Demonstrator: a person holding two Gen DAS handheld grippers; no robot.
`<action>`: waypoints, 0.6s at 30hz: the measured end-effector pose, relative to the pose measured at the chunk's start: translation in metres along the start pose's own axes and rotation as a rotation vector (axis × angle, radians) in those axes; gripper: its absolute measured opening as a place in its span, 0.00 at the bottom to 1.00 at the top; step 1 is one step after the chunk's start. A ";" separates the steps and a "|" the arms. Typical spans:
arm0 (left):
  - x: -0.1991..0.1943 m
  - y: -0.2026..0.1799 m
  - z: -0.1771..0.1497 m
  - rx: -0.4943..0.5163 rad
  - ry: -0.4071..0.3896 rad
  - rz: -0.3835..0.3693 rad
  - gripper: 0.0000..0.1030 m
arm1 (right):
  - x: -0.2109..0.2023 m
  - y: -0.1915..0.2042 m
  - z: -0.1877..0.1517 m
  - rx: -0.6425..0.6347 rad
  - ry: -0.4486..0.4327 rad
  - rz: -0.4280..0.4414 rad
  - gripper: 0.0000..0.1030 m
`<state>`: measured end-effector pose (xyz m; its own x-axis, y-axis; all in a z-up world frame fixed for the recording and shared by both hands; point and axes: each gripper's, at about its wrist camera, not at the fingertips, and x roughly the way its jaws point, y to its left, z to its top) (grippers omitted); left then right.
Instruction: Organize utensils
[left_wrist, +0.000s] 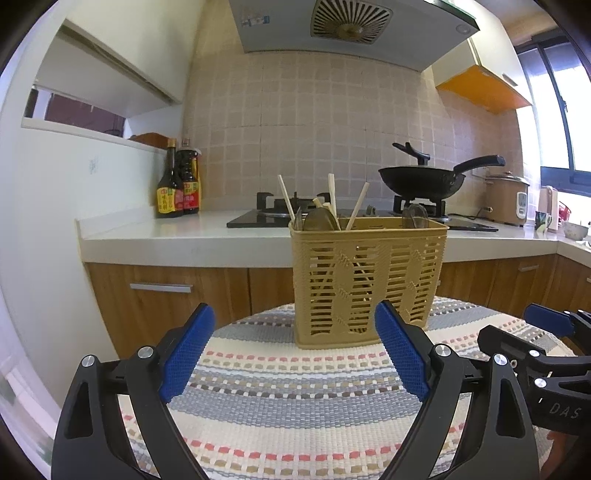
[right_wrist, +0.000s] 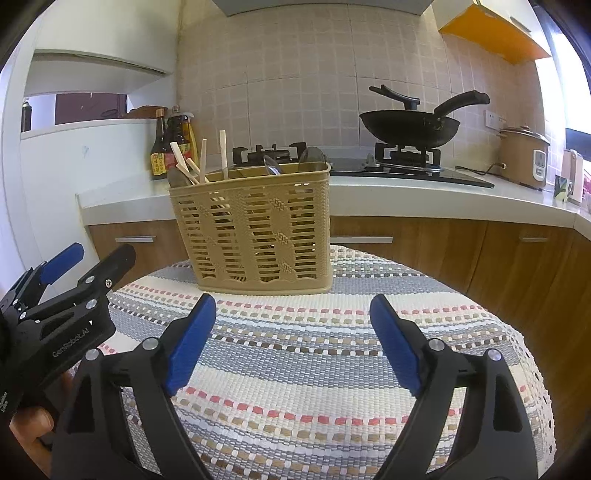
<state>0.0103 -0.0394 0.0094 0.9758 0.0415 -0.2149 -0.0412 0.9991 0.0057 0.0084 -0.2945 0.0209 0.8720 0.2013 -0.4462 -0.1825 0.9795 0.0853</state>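
A tan slotted utensil basket (left_wrist: 365, 280) (right_wrist: 258, 232) stands upright on a round table with a striped woven cloth (left_wrist: 288, 398) (right_wrist: 303, 354). Wooden chopsticks (left_wrist: 332, 195) (right_wrist: 222, 151) and dark spoons (left_wrist: 319, 219) (right_wrist: 312, 158) stick up out of it. My left gripper (left_wrist: 295, 325) hovers low over the cloth just in front of the basket, open, with nothing between its blue pads. My right gripper (right_wrist: 291, 314) is also open and empty, a little short of the basket. Each gripper shows at the edge of the other's view.
Behind the table runs a white kitchen counter (left_wrist: 177, 236) with wooden cabinets, sauce bottles (left_wrist: 179, 181), a gas hob, a black wok (left_wrist: 424, 179) (right_wrist: 410, 125) and a rice cooker (right_wrist: 522, 157). A person's hand (right_wrist: 29, 424) holds the left gripper.
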 end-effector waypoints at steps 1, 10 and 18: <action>-0.001 0.000 0.000 0.001 -0.001 -0.004 0.84 | 0.000 0.000 0.000 0.000 0.000 -0.001 0.80; -0.002 -0.004 -0.001 0.014 -0.002 -0.015 0.89 | 0.003 -0.002 -0.001 0.001 0.008 -0.003 0.83; -0.001 -0.003 0.000 0.010 0.004 -0.018 0.90 | 0.003 -0.002 -0.001 0.005 0.008 -0.003 0.84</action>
<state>0.0092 -0.0426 0.0094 0.9754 0.0236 -0.2191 -0.0216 0.9997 0.0116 0.0107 -0.2960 0.0186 0.8690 0.1980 -0.4535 -0.1774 0.9802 0.0882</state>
